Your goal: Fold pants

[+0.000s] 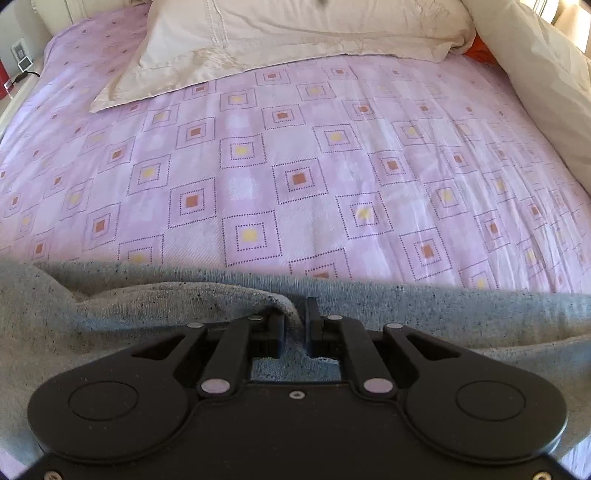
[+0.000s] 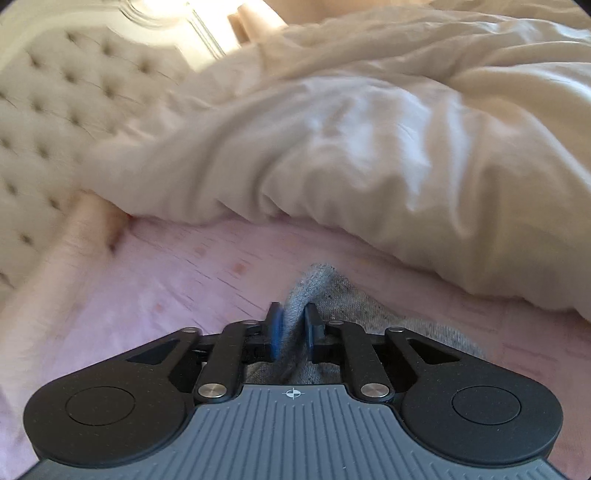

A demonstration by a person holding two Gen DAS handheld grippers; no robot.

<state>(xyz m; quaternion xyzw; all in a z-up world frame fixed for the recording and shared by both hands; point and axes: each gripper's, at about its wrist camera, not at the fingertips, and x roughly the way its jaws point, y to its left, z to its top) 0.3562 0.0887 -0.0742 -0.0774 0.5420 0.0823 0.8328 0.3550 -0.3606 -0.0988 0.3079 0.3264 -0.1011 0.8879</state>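
Left wrist: left gripper fingers nearly closed, pinching a fold of the grey pants, which lie across the near edge of the bed. Pillow at the far edge.

Right wrist: right gripper fingers slightly apart, a bunch of pants fabric between them; contact unclear. Blurred. White duvet along the far side.

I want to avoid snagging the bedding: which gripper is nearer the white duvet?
Right. The right gripper sits just short of the white duvet; the left gripper faces open sheet, duvet off at the side.
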